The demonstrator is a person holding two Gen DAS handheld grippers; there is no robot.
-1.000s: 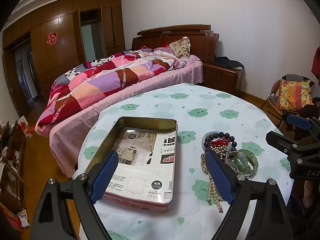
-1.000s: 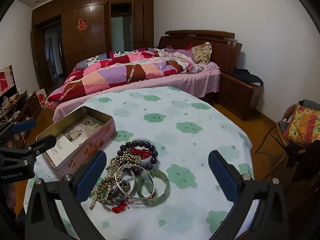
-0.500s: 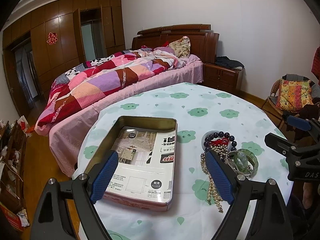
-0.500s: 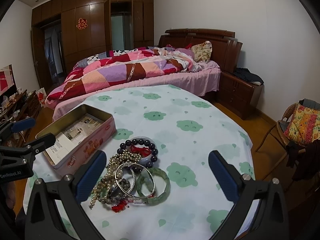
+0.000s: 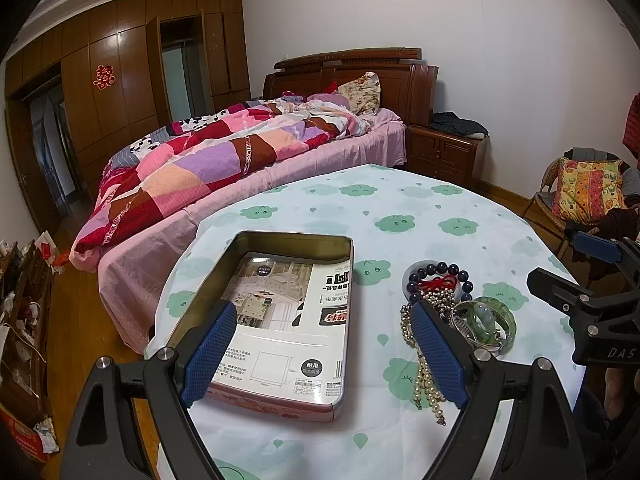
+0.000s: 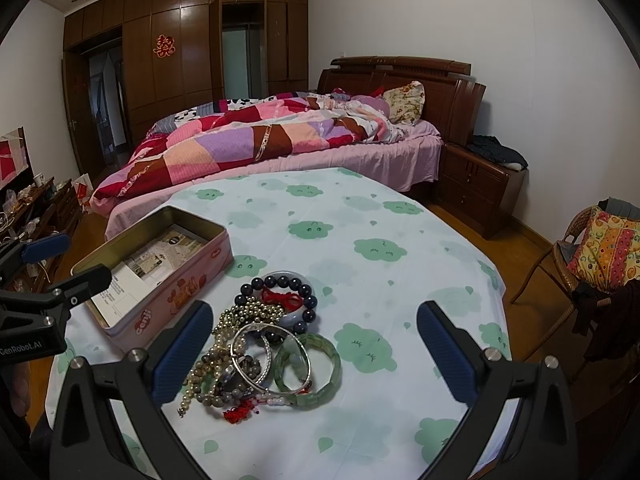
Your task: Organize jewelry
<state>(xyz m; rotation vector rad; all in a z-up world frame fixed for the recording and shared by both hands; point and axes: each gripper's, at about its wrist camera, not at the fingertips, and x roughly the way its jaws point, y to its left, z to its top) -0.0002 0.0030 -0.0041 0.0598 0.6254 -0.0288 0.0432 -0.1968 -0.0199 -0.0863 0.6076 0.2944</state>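
Observation:
A pile of jewelry lies on the round table: a dark bead bracelet, a green jade bangle, a silver bangle and a pearl strand. The pile also shows in the left wrist view. An open pink tin box with printed paper inside stands to its left, also in the right wrist view. My left gripper is open above the near end of the tin. My right gripper is open just above the jewelry pile. Both are empty.
The table has a white cloth with green clouds. A bed with a patchwork quilt stands behind it, a nightstand to the right, and a wicker chair with a cushion at far right. A low shelf stands left.
Both grippers have drifted very slightly. Nothing was taken hold of or moved on the table.

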